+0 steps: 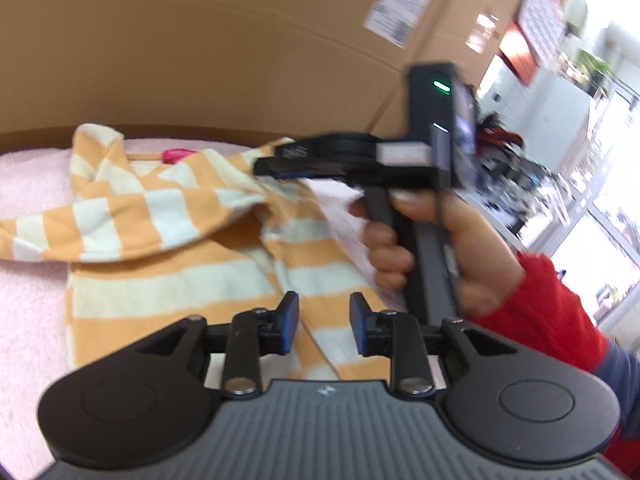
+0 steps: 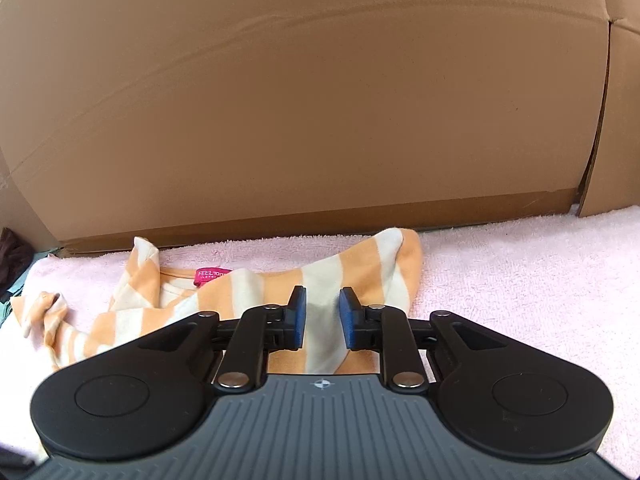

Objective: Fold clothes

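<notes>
Both of your tools stand slack at this moment: the left hand-held gripper (image 1: 323, 326) has its blue pads parted over the striped garment (image 1: 168, 248) with nothing pinched, and the right hand-held gripper (image 2: 323, 318) likewise hangs with its jaws apart above a pale stripe of the same cloth, the fabric visible in the gap but not pressed. You look to be between folds, having let go of a turned-over flap, so the next move calls for picking a fresh edge: judged from how it lies, one sleeve or side is already laid across the body, and the far corner near the box still sticks up and wants bringing in. Pinch a single layer at a hem, since this soft knit will drag its lower layer along if you bite deep. The garment is orange and cream in broad bands, limp and rumpled, with a pink label (image 2: 212, 277) at the neckline. It rests on a pale pink towel (image 2: 520, 280), looped and fluffy, which may cling to the cloth. In the left view your right hand (image 1: 424, 248) grips its tool's handle, red sleeve (image 1: 552, 308) behind it. Beyond stands a smooth brown cardboard box (image 2: 304, 100), creased along its face
</notes>
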